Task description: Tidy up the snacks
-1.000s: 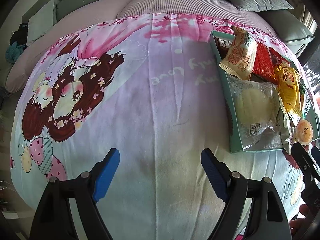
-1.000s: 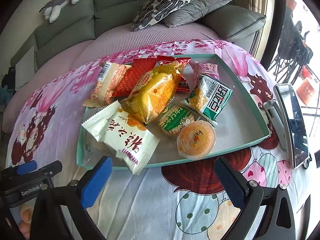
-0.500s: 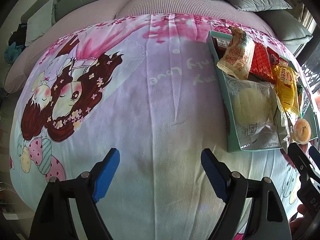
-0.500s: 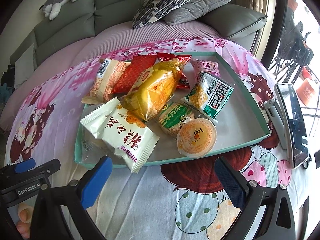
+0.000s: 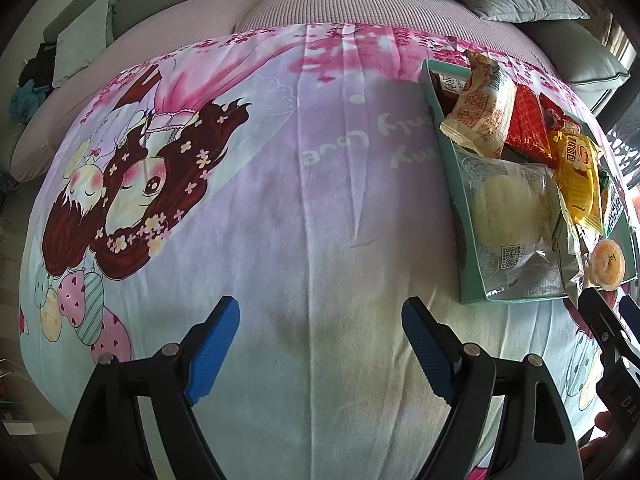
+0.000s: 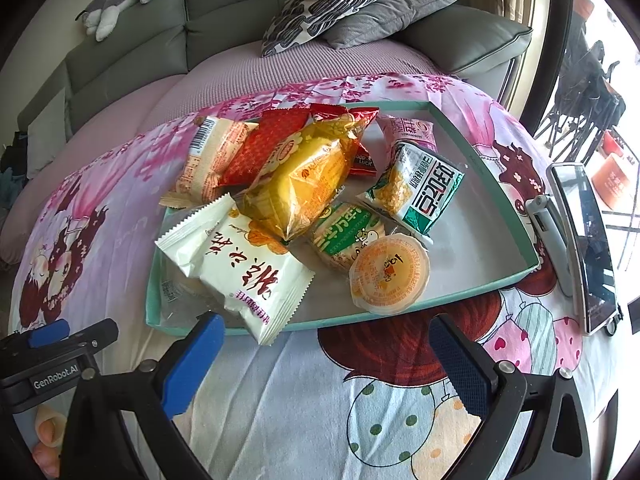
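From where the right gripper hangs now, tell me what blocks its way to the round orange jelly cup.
Nothing visible. The right gripper is open over bare cloth, and only the tray's low near rim lies between it and the jelly cup, which sits uncovered.

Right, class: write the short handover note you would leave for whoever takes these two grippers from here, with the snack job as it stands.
Left gripper: open, empty, over bare bedspread to the left of the tray.
Right gripper: open, empty, just in front of the tray's near rim.
Snacks: all piled in the teal tray, crowded to its left half; the right half is bare. The white packet overhangs the near rim; the jelly cup sits by that rim; the yellow bag lies on top of the heap.
Done: nothing sorted yet as far as the pile shows.
Left: spread or group the packets; perhaps start with the white packet.
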{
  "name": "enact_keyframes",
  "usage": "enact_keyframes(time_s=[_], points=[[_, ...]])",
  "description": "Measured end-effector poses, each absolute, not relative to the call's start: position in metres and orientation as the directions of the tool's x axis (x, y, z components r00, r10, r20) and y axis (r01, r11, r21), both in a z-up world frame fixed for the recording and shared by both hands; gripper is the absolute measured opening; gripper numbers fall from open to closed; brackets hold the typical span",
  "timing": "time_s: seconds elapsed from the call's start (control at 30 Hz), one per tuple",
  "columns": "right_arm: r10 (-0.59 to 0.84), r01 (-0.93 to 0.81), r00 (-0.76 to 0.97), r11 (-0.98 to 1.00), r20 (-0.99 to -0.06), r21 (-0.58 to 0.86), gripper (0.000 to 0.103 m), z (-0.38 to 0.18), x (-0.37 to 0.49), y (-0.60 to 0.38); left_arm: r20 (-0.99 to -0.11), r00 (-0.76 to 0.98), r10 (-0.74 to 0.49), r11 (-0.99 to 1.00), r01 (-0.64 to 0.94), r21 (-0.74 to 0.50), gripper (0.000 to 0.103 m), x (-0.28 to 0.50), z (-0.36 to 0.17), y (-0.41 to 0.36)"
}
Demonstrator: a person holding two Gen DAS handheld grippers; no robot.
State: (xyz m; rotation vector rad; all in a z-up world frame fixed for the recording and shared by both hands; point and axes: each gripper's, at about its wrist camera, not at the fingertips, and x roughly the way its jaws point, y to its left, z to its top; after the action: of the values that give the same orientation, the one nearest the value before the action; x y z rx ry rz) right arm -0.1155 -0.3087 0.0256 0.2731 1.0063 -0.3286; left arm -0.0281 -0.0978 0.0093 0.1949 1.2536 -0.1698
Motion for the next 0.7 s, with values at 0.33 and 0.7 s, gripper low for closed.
enact_keyframes(time_s=[0.33,0.7], points=[[-0.141,0.39,0.489,0.918,-0.861,0.071,0.103,0.0245,-0.1147,-0.3084,-0.953,0.301,-0.018,0.971,0.232,0.055,0.084,-0.0276,0.0085,-0.0962],[-0.141,0.391,0.488,0.918,-0.861,0.071,0.103,0.0238,-0.1146,-0.3086,-0.954,0.301,-0.005,0.976,0.209,0.061,0.084,-0.026,0.0088,-0.0929]])
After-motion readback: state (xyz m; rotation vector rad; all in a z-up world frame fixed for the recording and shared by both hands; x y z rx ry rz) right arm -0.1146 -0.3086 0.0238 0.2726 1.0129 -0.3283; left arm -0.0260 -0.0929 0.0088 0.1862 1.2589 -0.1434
